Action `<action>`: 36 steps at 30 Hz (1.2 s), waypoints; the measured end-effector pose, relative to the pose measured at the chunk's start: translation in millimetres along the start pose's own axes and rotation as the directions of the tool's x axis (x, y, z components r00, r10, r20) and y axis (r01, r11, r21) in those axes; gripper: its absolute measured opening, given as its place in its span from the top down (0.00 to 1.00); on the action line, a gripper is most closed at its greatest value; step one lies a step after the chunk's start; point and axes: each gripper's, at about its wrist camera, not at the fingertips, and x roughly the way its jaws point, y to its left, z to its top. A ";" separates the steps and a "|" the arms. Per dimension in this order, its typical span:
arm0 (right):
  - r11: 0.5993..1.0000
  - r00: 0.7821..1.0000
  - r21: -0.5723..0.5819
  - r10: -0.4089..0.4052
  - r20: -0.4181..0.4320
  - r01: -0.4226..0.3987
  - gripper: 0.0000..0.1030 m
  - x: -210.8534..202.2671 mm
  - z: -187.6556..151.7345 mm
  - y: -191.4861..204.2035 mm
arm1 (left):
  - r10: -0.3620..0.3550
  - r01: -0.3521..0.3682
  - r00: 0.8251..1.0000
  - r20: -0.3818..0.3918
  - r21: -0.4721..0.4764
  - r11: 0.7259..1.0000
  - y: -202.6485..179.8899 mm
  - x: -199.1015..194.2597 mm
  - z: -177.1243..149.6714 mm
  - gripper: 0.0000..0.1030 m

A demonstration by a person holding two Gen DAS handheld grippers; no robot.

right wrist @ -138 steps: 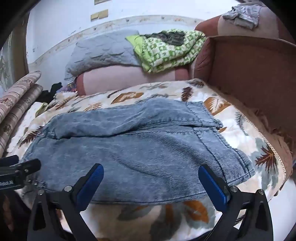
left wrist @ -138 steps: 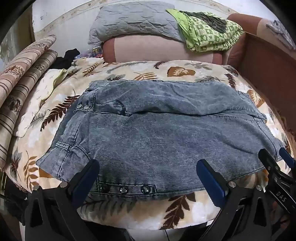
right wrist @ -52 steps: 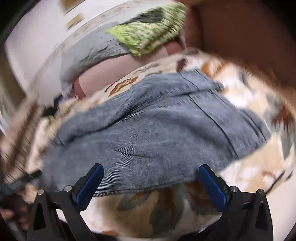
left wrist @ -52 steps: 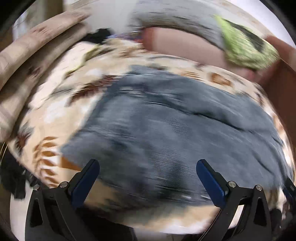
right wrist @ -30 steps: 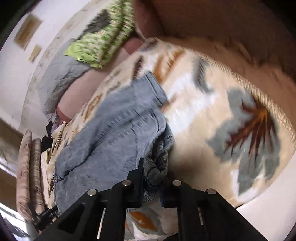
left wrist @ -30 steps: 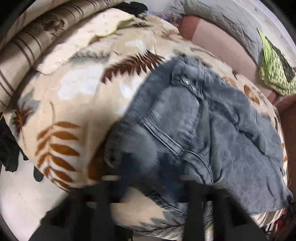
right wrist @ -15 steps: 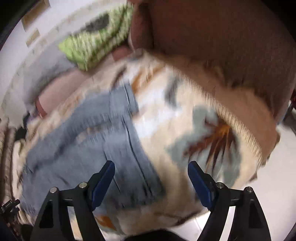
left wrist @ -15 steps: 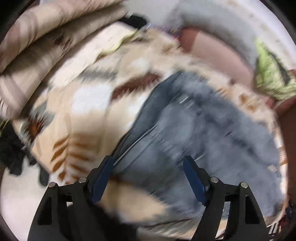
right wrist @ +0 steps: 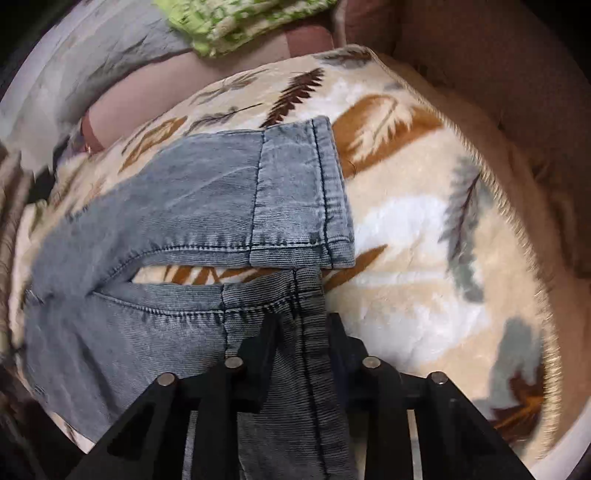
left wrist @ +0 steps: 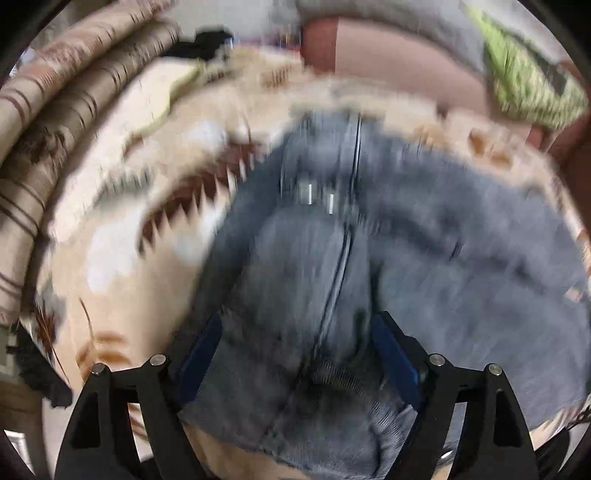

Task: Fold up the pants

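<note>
Pants (right wrist: 207, 206) of faded blue denim lay across the leaf-print blanket (right wrist: 413, 229), filling the centre and left of the right wrist view, the two leg ends parted with a strip of blanket showing between them. My right gripper (right wrist: 301, 328) at the bottom centre had the hem of the nearer leg between its jaws, which were closing and pinching the cloth. In the left wrist view, badly blurred, my left gripper (left wrist: 295, 354) sat at the bottom centre with its jaws spread wide and opening, bunched denim (left wrist: 332, 258) lying between them; I could not tell whether the pads touched it. Green patterned cloth (right wrist: 236, 18) lay along the top of the right view, above a pink cushion (right wrist: 155, 88).
</note>
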 end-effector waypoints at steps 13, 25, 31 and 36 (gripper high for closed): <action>0.971 0.986 0.219 0.067 0.155 -0.101 0.09 -6.2 96.0 -47.2 | -0.115 0.112 0.992 -0.049 -0.052 0.992 -22.7 93.0 156.3 0.18; 0.993 0.997 0.095 0.075 -0.021 -0.072 0.38 99.7 155.8 -17.8 | -0.141 0.130 0.979 -0.144 -0.086 0.988 -31.4 155.6 180.7 0.58; 1.000 1.000 0.009 -0.013 0.021 0.013 0.89 78.4 164.7 -3.3 | -0.113 0.103 0.985 -0.134 -0.076 0.992 -26.3 150.8 191.1 0.96; 0.999 0.996 0.035 0.000 0.093 -0.003 0.87 52.9 165.7 -7.6 | -0.072 0.072 0.997 -0.029 -0.011 0.997 -27.3 129.0 205.3 0.97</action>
